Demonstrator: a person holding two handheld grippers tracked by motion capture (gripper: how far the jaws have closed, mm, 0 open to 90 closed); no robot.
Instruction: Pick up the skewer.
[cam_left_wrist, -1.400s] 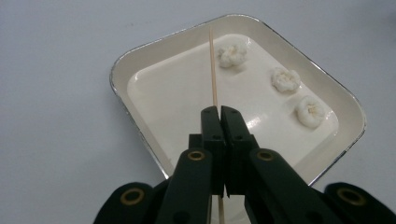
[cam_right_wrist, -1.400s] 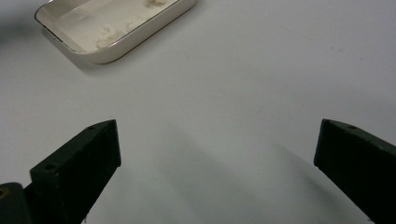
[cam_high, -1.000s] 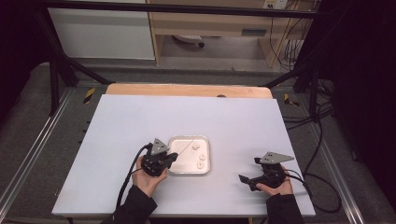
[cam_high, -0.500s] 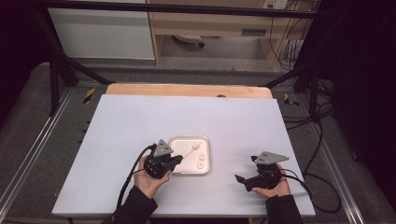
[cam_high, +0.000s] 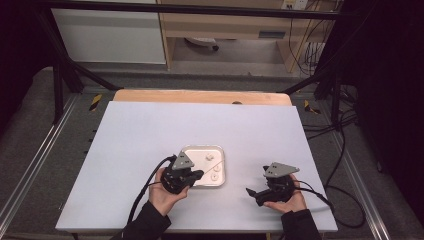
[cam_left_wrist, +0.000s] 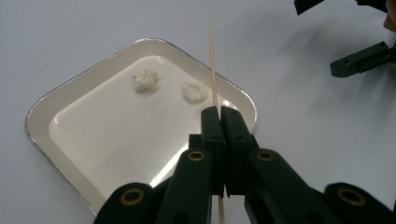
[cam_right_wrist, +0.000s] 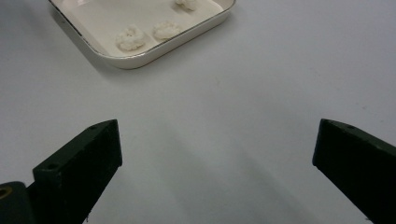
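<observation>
The left gripper (cam_left_wrist: 219, 116) has its fingers pressed together on a thin wooden skewer (cam_left_wrist: 213, 70), which runs forward over the near corner of a shallow white tray (cam_left_wrist: 56, 140); the tray sits on the white worktop (cam_high: 150, 130) with small white lumps (cam_left_wrist: 145, 80) inside, two in the left gripper view, three in the right; the right gripper (cam_right_wrist: 215, 149) rests over bare worktop just beside the tray, fingers wide apart and holding nothing.
</observation>
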